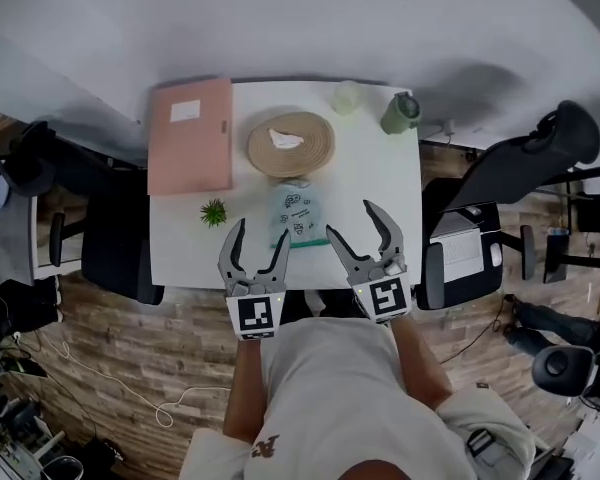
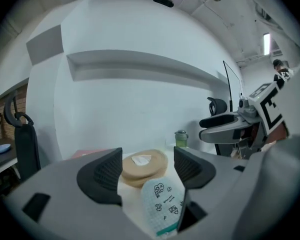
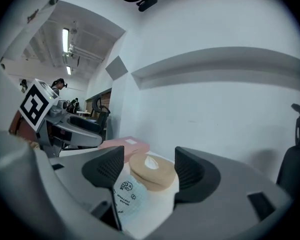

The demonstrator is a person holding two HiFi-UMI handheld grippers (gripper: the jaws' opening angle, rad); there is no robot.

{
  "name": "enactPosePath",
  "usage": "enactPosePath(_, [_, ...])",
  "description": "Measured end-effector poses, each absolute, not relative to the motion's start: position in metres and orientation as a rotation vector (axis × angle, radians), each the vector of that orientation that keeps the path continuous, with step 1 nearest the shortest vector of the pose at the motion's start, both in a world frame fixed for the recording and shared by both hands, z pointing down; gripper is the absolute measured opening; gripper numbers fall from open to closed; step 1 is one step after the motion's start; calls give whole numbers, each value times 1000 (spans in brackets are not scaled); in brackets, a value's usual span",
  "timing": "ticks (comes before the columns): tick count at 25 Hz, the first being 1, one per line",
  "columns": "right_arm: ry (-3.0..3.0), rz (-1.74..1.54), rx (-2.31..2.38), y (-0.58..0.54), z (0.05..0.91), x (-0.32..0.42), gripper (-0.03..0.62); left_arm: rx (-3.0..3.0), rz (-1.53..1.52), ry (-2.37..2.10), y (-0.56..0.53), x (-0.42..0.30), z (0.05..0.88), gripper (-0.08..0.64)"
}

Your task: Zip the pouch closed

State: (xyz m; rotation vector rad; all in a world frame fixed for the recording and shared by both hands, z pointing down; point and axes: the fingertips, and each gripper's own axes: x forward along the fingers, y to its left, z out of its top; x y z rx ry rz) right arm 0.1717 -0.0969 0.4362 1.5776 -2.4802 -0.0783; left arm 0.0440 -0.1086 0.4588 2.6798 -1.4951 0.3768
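Pale printed mesh pouch (image 1: 298, 215) is laid near white table (image 1: 180, 258) front edge, bare surface alongside. Left gripper (image 1: 261, 228) and right gripper (image 1: 349, 218) are held agape, empty. Zipper is not resolved.

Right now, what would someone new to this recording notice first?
First the two grippers, left and right, both with jaws apart and empty, over the near edge of the white table. Between them lies a pale printed pouch, touched by neither. A tan round object sits behind it, and a pink folder lies at the table's left.
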Motion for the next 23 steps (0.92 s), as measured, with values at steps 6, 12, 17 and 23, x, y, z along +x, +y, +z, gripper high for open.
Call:
enactPosePath(6, [-2495,-94,1628,-87,425,185,305,2718,346,-1527,-103,56,439,307])
enactPosePath(12, [-2523,-144,1658,-81,408,201,304,2741,317,-1595,-94,70,417,304])
enactPosePath(17, [-2550,-171,1662,-73,397,215,302,2751,301,-1654,-83,81,401,301])
enactPosePath(23, [-2560,-208,1649,-67,389,224,298,2715,242,-1702,-76,91,389,298])
